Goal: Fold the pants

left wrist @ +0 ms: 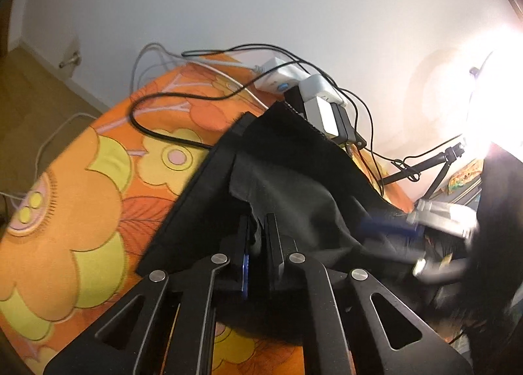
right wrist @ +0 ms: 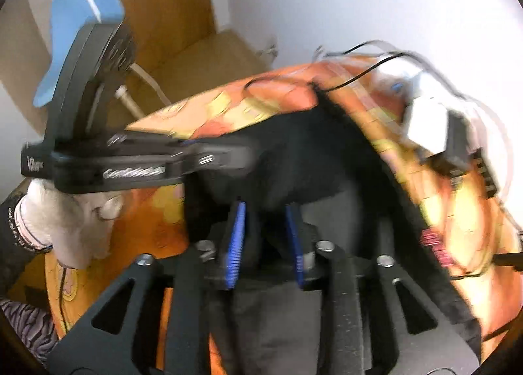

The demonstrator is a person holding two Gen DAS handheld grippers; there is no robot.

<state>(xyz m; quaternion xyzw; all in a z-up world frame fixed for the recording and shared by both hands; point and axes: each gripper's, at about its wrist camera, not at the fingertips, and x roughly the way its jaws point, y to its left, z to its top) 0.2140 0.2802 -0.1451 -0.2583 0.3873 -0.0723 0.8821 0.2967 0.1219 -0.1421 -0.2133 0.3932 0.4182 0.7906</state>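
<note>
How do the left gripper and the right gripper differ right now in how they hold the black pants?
The left gripper has its jaws nearly together, pinching a fold of the black pants; the right gripper has its jaws apart, with cloth between them but not clearly pressed. The left gripper's picture is sharp, while the right gripper's is blurred. Both point down at the pants on the orange flowered cloth.

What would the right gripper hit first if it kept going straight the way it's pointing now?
Most likely the black pants: the right gripper has its jaws apart, and dark cloth bunches just past its fingertips. Motion blur makes the depth uncertain.
</note>
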